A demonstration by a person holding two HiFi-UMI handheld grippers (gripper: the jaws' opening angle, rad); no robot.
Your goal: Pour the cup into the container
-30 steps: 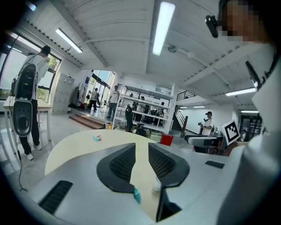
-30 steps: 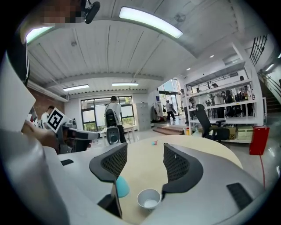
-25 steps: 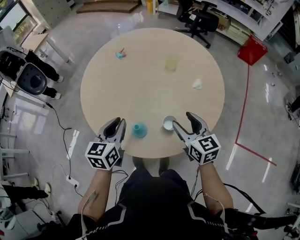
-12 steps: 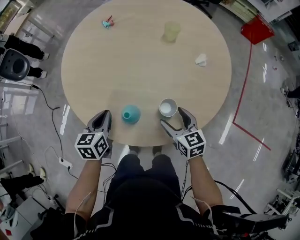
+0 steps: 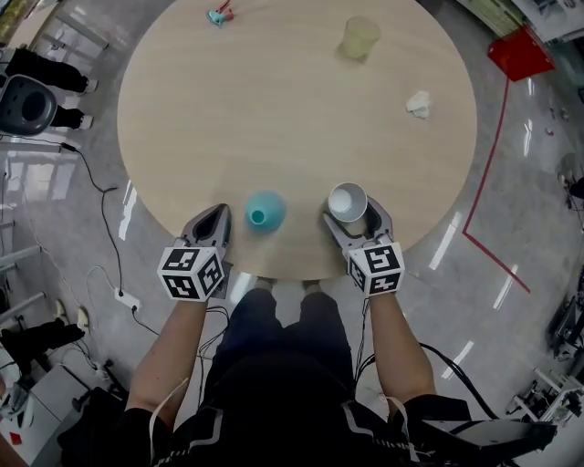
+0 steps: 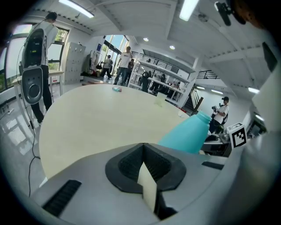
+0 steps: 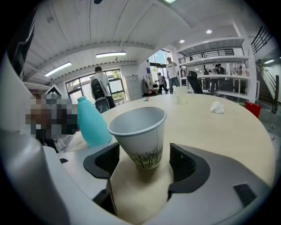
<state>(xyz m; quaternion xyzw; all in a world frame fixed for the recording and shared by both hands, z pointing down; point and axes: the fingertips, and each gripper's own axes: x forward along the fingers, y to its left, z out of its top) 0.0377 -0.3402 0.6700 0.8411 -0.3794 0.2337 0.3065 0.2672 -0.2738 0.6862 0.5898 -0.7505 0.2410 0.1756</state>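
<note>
A white paper cup (image 5: 348, 202) (image 7: 139, 133) stands upright near the front edge of the round table (image 5: 274, 119). My right gripper (image 5: 352, 217) (image 7: 141, 158) is open, with a jaw on each side of the cup's lower half and a gap between each pad and the cup wall. The cup's inside is not visible from here. A teal bottle-shaped container (image 5: 265, 211) (image 6: 189, 133) (image 7: 91, 123) stands left of the cup. My left gripper (image 5: 216, 219) (image 6: 143, 154) is shut and holds nothing. It sits at the table edge, just left of the container.
Far across the table stand a pale yellow cup (image 5: 360, 38), a crumpled white tissue (image 5: 419, 104) and a small teal-and-red object (image 5: 219, 15). On the floor are a red bin (image 5: 520, 53), a speaker (image 5: 20, 104) and a cable. People stand in the background.
My right gripper has moved forward so the paper cup now stands between its jaws, which have spread wider. My left gripper has come up to the table edge beside the teal container.
</note>
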